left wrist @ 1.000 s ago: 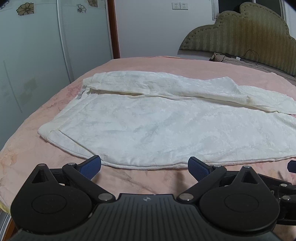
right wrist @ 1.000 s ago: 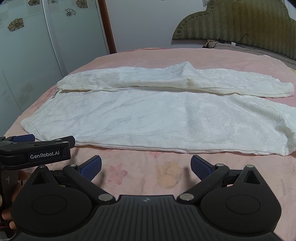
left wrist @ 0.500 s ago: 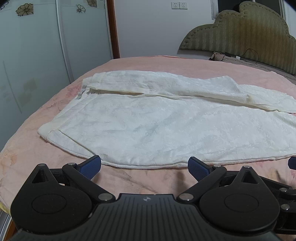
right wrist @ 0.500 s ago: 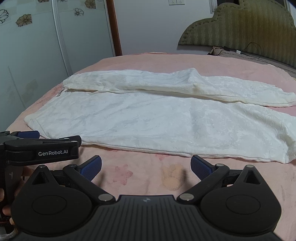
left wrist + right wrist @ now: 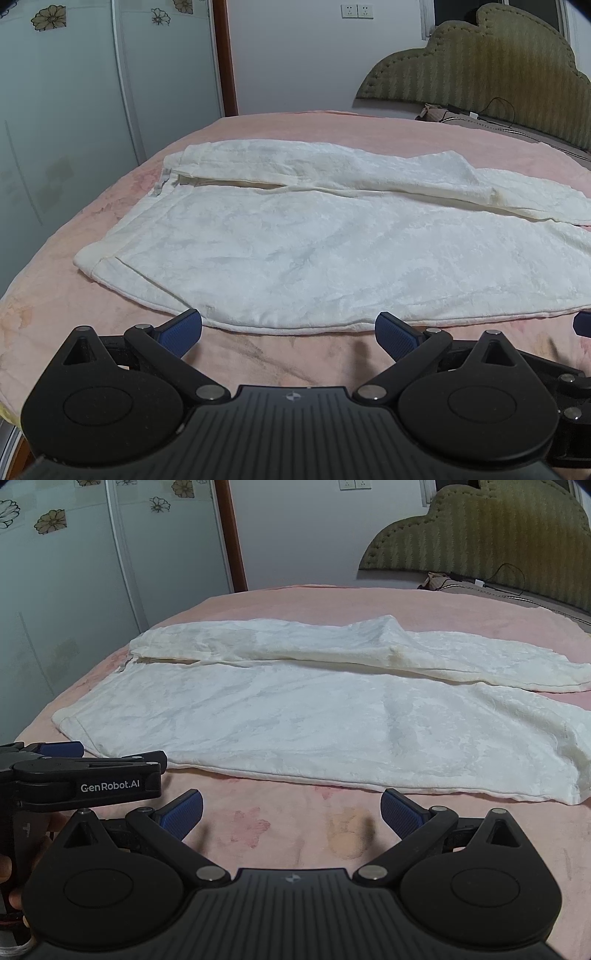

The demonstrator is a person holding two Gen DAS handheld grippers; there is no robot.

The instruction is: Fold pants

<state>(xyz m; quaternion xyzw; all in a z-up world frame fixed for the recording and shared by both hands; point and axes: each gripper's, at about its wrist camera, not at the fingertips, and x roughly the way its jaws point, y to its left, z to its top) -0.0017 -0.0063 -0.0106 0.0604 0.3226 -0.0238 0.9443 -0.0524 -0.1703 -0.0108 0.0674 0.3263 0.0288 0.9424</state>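
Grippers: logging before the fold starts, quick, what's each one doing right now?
Left gripper: open, holding nothing, short of the white pants.
Right gripper: open, holding nothing.

Black left claw (image 5: 288, 332) with blue ribbed pads (image 5: 181, 334), silver pivot screws, matching right claw (image 5: 291, 812), white GenRobot.AI lettering

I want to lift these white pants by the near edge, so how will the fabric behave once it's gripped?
The white pants lie flat and wrinkled on the pink blanket, so they will probably droop limply. The fabric looks thin, likely light. Lifted by one point, the far leg would probably drag behind; both open grippers could share the edge.
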